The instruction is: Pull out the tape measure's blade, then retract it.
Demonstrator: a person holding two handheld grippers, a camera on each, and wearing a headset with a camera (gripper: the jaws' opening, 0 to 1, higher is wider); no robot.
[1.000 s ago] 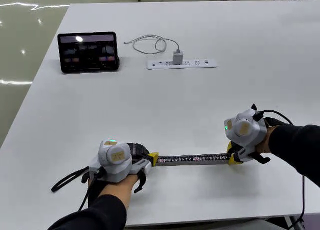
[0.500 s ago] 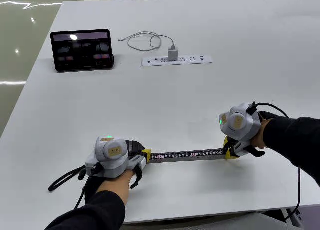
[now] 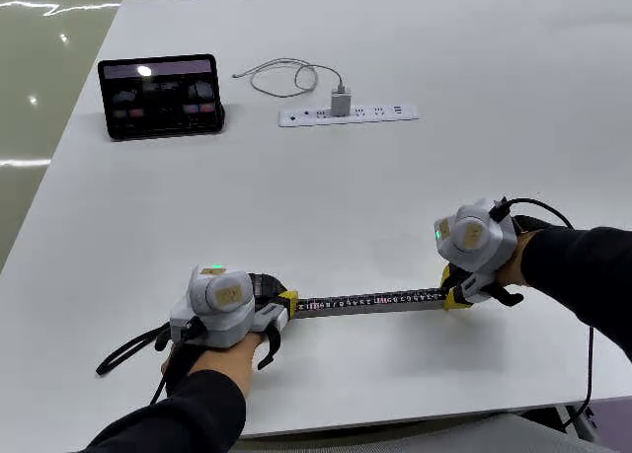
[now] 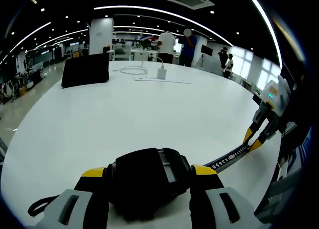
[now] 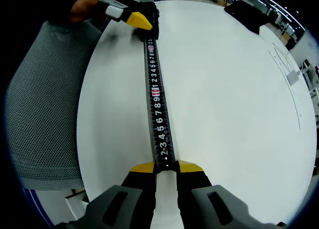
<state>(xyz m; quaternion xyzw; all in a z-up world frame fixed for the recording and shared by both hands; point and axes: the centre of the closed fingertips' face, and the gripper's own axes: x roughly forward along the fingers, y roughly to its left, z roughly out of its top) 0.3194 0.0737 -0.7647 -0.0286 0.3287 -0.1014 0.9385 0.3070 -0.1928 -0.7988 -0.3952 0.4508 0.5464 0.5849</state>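
The black tape measure case (image 4: 145, 178) sits on the white table near its front edge, held between the yellow-tipped jaws of my left gripper (image 3: 279, 306), which is shut on it. Its dark numbered blade (image 3: 370, 300) (image 5: 157, 109) is drawn out flat to the right along the tabletop. My right gripper (image 3: 452, 297) (image 5: 164, 165) is shut on the blade's free end, and the numbers run away from it towards the case (image 5: 149, 20). In the left gripper view the blade (image 4: 231, 157) leads to the right gripper (image 4: 255, 139).
A dark tablet (image 3: 161, 95) stands at the back left of the white table (image 3: 326, 196). A white power strip (image 3: 348, 114) with a plugged charger and a coiled cable (image 3: 286, 76) lies behind the middle. A black strap (image 3: 126, 350) trails left of the left gripper.
The head camera has shifted a little, and both grippers keep their hold. The drawn-out blade looks about the same length as half a second ago.
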